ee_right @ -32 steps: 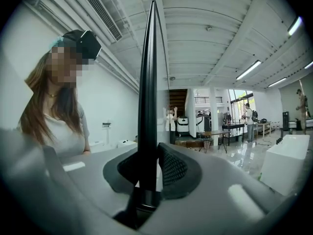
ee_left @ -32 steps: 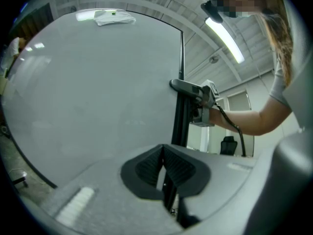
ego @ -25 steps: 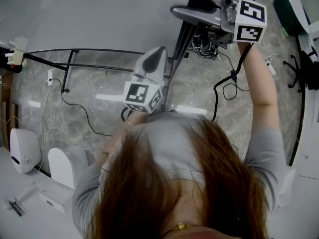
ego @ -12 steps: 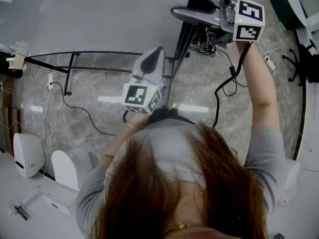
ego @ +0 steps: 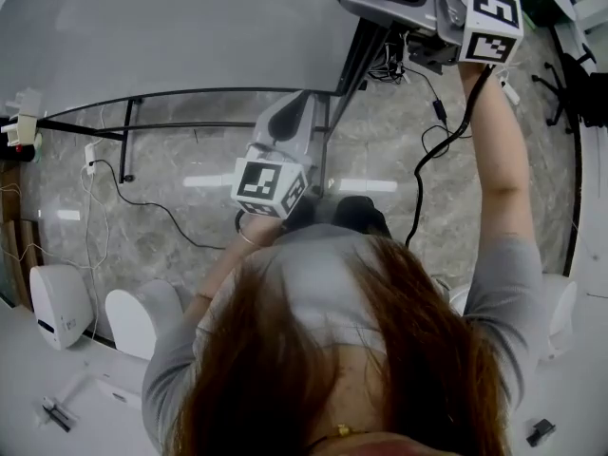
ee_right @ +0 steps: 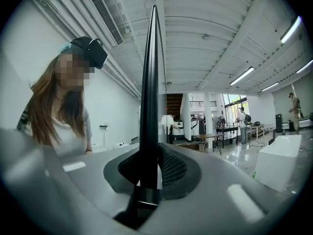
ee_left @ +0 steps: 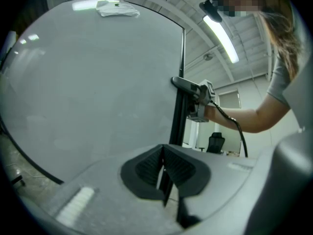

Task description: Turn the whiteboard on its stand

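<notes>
Two grippers were on the whiteboard (ego: 180, 27), which lay tilted over its stand (ego: 129, 141) with its pale face towards us. We saw the right gripper (ee_right: 149, 166) at the board's black side frame (ee_right: 149, 72), its jaws closing on that edge with the pads against it. We had the left gripper (ee_left: 164, 169) clenched on the thin lower edge, well apart from the right one, above the marbled floor (ego: 370, 141)
</notes>
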